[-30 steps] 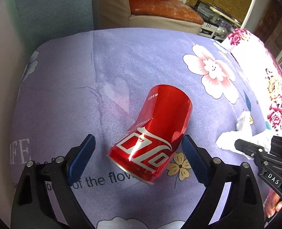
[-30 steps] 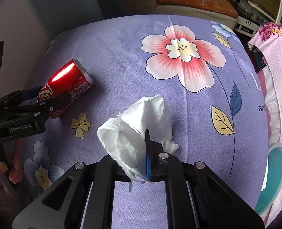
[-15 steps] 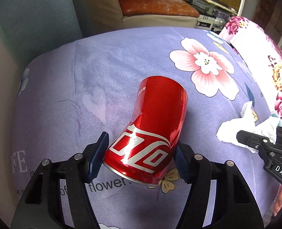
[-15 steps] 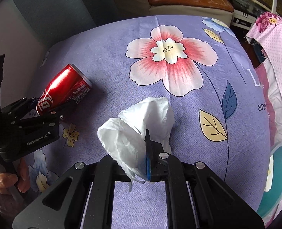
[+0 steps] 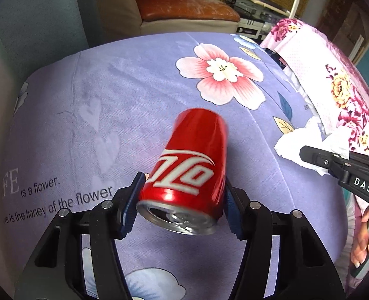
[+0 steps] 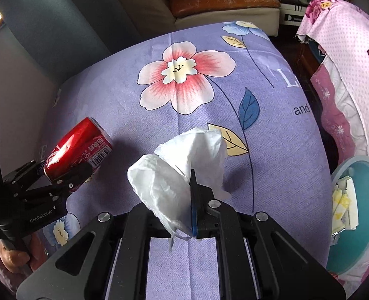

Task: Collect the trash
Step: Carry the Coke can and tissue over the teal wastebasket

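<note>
Trash is in both tools. Left gripper [image 5: 182, 201]: jaws closing, blue pads pressed on either side of the red can [image 5: 192, 172]. A second ago those pads stood wide apart with the can lying on the purple bedspread [image 5: 97, 115] between them; now the can is clamped and its far end is clear of the cloth, silver base [image 5: 177, 221] turned toward the camera. Since then the bedspread's pink flower [image 5: 220, 73] has slid toward the frame centre in the left wrist view.

Right gripper [image 6: 193, 200]: jaws together, pinched on the white tissue [image 6: 182, 167]; unchanged from earlier, same grip.

Can: glossy red, white script logo on its side, barcode label visible in the right wrist view [image 6: 78, 152], wall looks slightly dented; slight motion blur at its far end.

Tissue: crumpled, two puffed lobes standing above the pads, a thin tail hanging below.

Both items sit over the middle of the bedspread, can toward its left edge. Beyond the right edge: a teal bin [image 6: 359, 212] with yellow-white scraps inside. A hand [image 5: 365, 245] grips the right tool's handle.
</note>
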